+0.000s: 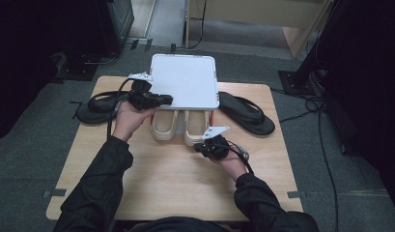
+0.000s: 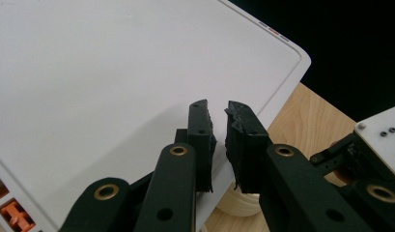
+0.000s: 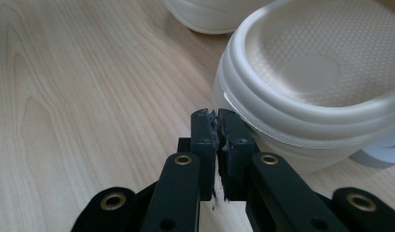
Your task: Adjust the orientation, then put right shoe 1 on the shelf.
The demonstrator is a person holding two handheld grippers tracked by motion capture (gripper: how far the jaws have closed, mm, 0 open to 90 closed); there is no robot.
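left sandal (image 1: 99, 107): black flip-flop, left of frame centre in the high view, flat on the table (image 1: 166, 188), partly behind the left hand and its cable.
left gripper (image 1: 166, 100): just left of centre in the high view, lying level, tips at the lid's left edge. In the left gripper view (image 2: 218, 126) it sits low centre, jaws a narrow slit apart, nothing pinched; they hang over the lid's near rim. Cannot tell if they touch it.
left hand (image 1: 130, 118): wraps the gripper body, dark sleeve running to the bottom left.
lid (image 1: 185, 79): white square plate, upper centre in the high view, resting over the far ends of both slippers. In the left gripper view (image 2: 113, 72) it takes up the upper left, rounded corner at upper right.
box (image 2: 14, 215): white part with orange clips, bottom left corner of the left gripper view, under the lid.
slippers (image 1: 165, 125): cream pair, centre of the high view, side by side, heels toward the person, toes under the lid.
right slipper (image 3: 311, 82): upper right of the right gripper view, dotted insole, thick rim.
right gripper (image 1: 204, 146): right of centre in the high view, just beside the right slipper's heel. In the right gripper view (image 3: 218, 121) jaws clenched together, nothing between them; right jaw against or right at the slipper's wall, cannot tell which.
right hand (image 1: 231, 162): holds the gripper, sleeve to the bottom right.
right sandal (image 1: 248, 113): black flip-flop, right of the lid in the high view, angled, apart from the slippers.
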